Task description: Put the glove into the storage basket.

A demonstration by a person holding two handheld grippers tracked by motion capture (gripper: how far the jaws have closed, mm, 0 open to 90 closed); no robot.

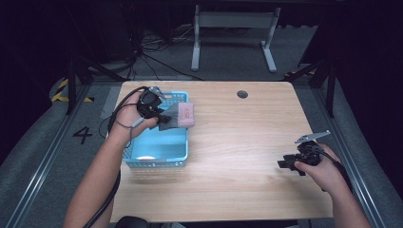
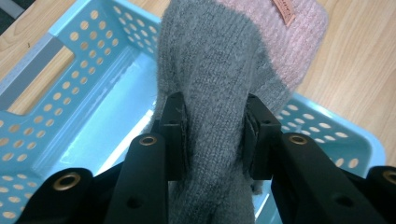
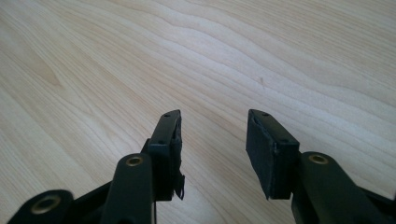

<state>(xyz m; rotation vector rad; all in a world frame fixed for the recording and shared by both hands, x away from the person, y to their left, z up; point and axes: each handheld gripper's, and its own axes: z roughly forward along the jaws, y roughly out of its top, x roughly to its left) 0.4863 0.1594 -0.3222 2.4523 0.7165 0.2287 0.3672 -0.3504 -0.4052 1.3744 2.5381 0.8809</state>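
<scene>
Two grippers work at a wooden table [image 1: 237, 152]. The left gripper [image 2: 215, 135] has its pads clamped on a grey and pink knitted sock [image 2: 219, 70], which sticks out past the fingertips above a blue basket [image 2: 70, 60]. The right gripper [image 3: 215, 140] has its fingers apart with bare wood between them.

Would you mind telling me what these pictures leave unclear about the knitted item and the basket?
- Knitted item: in the left gripper view its lower end runs off the bottom edge, behind the left gripper.
- Tag on its pink part: lettering too small; top cut off.
- Basket: in the high view a pale patch on its floor is too small to identify.
</scene>
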